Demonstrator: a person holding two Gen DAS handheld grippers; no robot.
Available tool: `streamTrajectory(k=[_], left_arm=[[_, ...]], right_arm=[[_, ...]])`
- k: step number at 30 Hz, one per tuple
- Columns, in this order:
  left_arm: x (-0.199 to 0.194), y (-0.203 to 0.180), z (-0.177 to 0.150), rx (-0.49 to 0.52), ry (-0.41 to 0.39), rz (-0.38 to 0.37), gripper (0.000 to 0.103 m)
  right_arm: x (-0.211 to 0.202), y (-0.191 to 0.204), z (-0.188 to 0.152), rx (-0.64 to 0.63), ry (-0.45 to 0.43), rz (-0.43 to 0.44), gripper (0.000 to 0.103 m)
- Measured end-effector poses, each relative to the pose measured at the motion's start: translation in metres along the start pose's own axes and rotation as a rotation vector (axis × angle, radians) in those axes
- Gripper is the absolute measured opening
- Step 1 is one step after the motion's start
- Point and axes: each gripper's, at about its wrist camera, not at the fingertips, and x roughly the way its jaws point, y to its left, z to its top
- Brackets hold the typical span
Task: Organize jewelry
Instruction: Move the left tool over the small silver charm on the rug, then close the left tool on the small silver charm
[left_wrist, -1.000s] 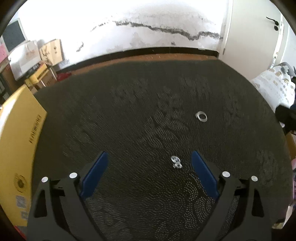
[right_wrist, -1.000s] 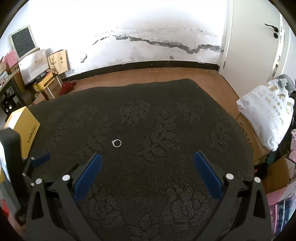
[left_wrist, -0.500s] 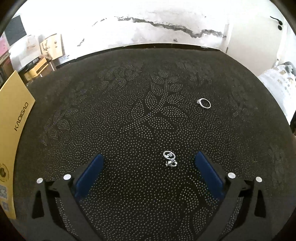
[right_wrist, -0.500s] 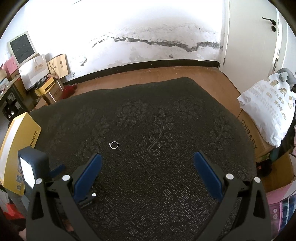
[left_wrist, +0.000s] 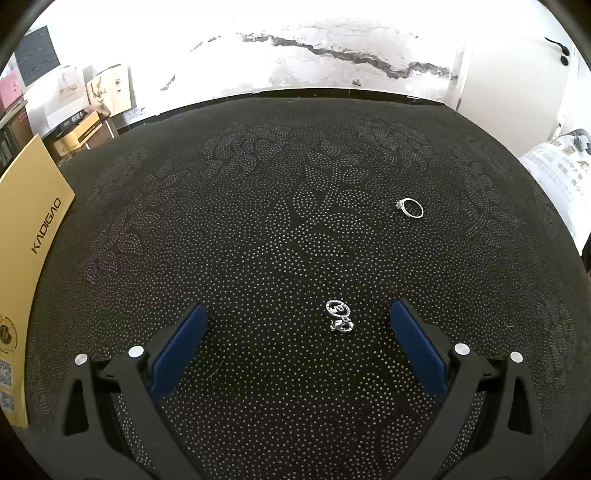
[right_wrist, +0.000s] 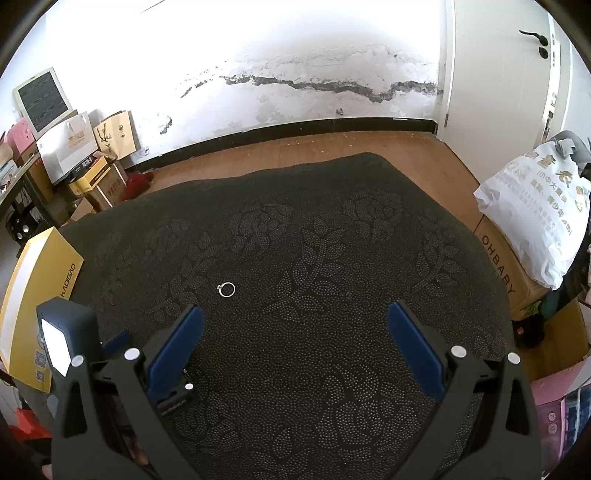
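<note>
A small pair of silver earrings (left_wrist: 340, 316) lies on the dark patterned cloth (left_wrist: 258, 221), between my left gripper's fingers and nearer the right one. My left gripper (left_wrist: 297, 323) is open and low over the cloth. A thin silver ring (left_wrist: 410, 207) lies farther off to the right; it also shows in the right wrist view (right_wrist: 226, 289). My right gripper (right_wrist: 293, 326) is open and empty, higher above the cloth (right_wrist: 314, 277). The left gripper's body (right_wrist: 70, 339) shows at the lower left of the right wrist view.
A yellow box (left_wrist: 26, 258) lies along the cloth's left edge, also seen in the right wrist view (right_wrist: 33, 291). Boxes and bags (right_wrist: 81, 155) stand by the far wall. A white bag (right_wrist: 535, 214) on a cardboard box sits at the right.
My left gripper has dropped closer to the cloth and steadied over the earrings. The right gripper has barely moved; the left gripper's body has come into its view.
</note>
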Motion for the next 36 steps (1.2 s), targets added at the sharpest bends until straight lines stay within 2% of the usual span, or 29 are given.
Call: streamTrajectory(k=[7, 9, 10, 15, 17, 18, 26, 31, 36], left_arm=[[-0.003, -0.002, 0.000, 0.001, 0.001, 0.005, 0.089], [-0.006, -0.005, -0.001, 0.010, -0.008, 0.000, 0.079], [-0.007, -0.008, -0.002, 0.017, -0.015, 0.000, 0.070], [-0.014, -0.017, -0.005, 0.051, -0.030, -0.012, 0.043], [-0.016, -0.019, -0.005, 0.059, -0.032, -0.007, 0.017], [-0.016, -0.019, -0.005, 0.062, -0.032, 0.012, 0.014], [-0.018, 0.001, 0.000, 0.008, -0.010, -0.044, 0.012], [-0.030, 0.015, 0.008, -0.011, -0.028, -0.042, 0.012], [-0.040, 0.031, 0.011, -0.014, -0.031, -0.046, 0.012]], right_arm=[[-0.001, -0.002, 0.001, 0.005, -0.001, 0.003, 0.096], [-0.001, -0.003, 0.001, 0.004, -0.001, 0.004, 0.096], [-0.001, -0.003, 0.001, 0.003, -0.002, 0.004, 0.096], [-0.001, -0.005, 0.001, 0.006, -0.004, 0.006, 0.096], [-0.001, -0.005, 0.001, 0.004, -0.004, 0.007, 0.096], [0.000, -0.004, 0.001, 0.001, -0.004, 0.007, 0.096], [0.005, 0.005, 0.003, -0.020, 0.002, 0.015, 0.096], [0.013, 0.015, 0.003, -0.045, 0.017, 0.016, 0.096], [0.039, 0.036, -0.004, -0.108, 0.053, 0.019, 0.096]])
